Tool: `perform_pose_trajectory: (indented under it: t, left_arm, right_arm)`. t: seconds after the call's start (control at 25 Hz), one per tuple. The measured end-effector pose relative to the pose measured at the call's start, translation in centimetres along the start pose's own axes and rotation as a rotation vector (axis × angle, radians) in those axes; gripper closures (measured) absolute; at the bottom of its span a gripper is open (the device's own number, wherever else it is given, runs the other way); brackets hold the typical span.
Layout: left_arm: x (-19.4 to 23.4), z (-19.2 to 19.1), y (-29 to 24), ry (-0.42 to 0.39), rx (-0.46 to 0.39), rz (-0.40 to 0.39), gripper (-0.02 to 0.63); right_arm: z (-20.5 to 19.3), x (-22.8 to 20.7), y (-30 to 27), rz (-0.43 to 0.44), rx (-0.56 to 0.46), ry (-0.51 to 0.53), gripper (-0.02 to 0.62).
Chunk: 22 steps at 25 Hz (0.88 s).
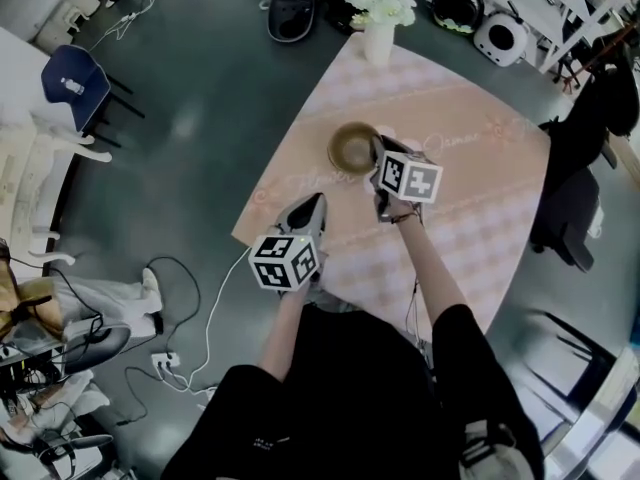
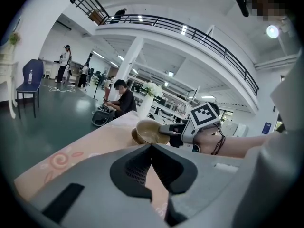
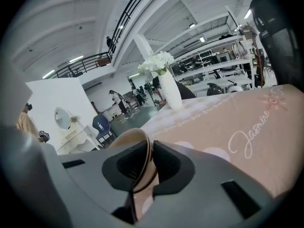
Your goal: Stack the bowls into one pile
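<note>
A tan bowl (image 1: 352,148) is at the far middle of the pink tablecloth (image 1: 470,198). My right gripper (image 1: 376,153) is shut on its right rim. In the right gripper view the striped rim (image 3: 135,141) is pinched between the two pads, with the right gripper (image 3: 149,148) pointing across the cloth. In the left gripper view the bowl (image 2: 149,131) appears to rest in a second bowl, whose rim shows at its lower left, and the right gripper (image 2: 166,128) grips it from the right. My left gripper (image 1: 318,200) hovers near the table's front left edge. The left gripper (image 2: 152,146) has its tips together and holds nothing.
A white vase of white flowers (image 1: 380,18) stands at the table's far edge, behind the bowl. A black chair (image 1: 565,208) is at the table's right side. Cables and a power strip (image 1: 165,358) lie on the dark floor to the left. A seated person (image 2: 121,99) is beyond the table.
</note>
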<state>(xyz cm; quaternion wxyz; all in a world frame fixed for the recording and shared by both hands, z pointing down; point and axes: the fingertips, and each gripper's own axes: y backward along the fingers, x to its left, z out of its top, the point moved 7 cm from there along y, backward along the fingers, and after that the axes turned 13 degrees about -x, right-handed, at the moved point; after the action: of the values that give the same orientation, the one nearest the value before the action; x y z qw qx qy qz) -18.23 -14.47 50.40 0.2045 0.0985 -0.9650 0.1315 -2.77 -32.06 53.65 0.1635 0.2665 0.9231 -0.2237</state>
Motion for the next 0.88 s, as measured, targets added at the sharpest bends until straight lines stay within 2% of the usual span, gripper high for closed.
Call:
perform_pose_trajectory:
  t: [0.2,0.6,0.88]
  left_arm:
    - [0.2,-0.2,0.1,0.009,0.012,0.002,0.609]
    - [0.7,-0.4,0.1,0.005,0.033,-0.005,0.609]
    - [0.7,-0.3,0.0,0.004,0.036,-0.015,0.609]
  right_arm:
    - [-0.7,0.2,-0.7,-0.004,0.022,0.032,0.566]
    - [-1.2,0.6,-1.6,-0.011,0.027,0.186,0.569]
    - [-1.7,0.4,-1.8,-0.023,0.024,0.208,0.476]
